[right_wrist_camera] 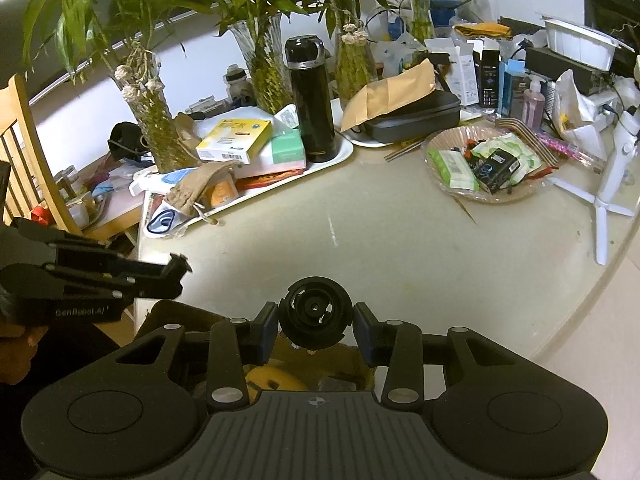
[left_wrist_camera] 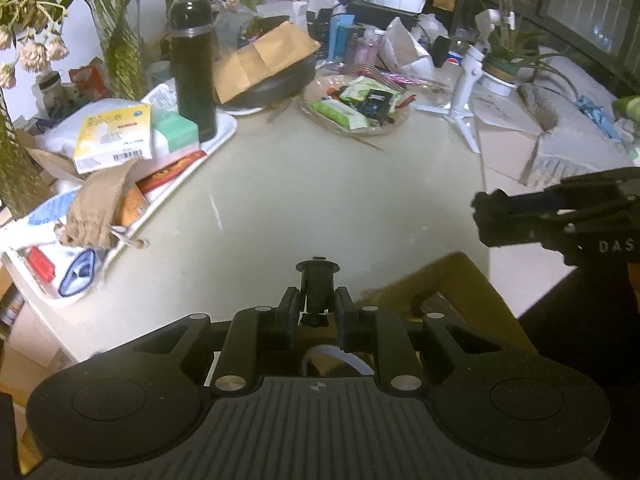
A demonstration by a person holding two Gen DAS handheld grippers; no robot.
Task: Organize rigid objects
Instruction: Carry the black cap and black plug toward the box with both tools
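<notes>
Nearest the lens in the left wrist view, the left claw [left_wrist_camera: 318,312] is pinched narrow on a small black flanged part [left_wrist_camera: 317,286], held upright just above the tabletop [left_wrist_camera: 320,200]. In the right wrist view, the right claw [right_wrist_camera: 316,330] sits w/ a round black ring-shaped part [right_wrist_camera: 316,314] between its pads; whether both pads actually touch it can't be told, since a slim gap seems to show on the right side.

Below and just behind both claws sits a brown cardboard box [left_wrist_camera: 448,284], open, w/ dark and yellow bits inside.

Judged step: parts are either freshly lifted from the box or about to go in; direction unclear. Next move prob. calls for carrying each part to a bare patch of tabletop ahead of the claws, or lowering it into the box, w/o the two claws bumping, as they hang close side by side.

Ahead-left of the claws: a white tray [right_wrist_camera: 344,152] w/ a black flask [right_wrist_camera: 310,100], a yellow carton [right_wrist_camera: 236,140] and a burlap pouch [right_wrist_camera: 200,188]. Ahead-right: a wicker basket [right_wrist_camera: 436,176] of packets, then a white tripod [right_wrist_camera: 608,184]. These crowd the far edges; the middle stretch looks the safest spot.
</notes>
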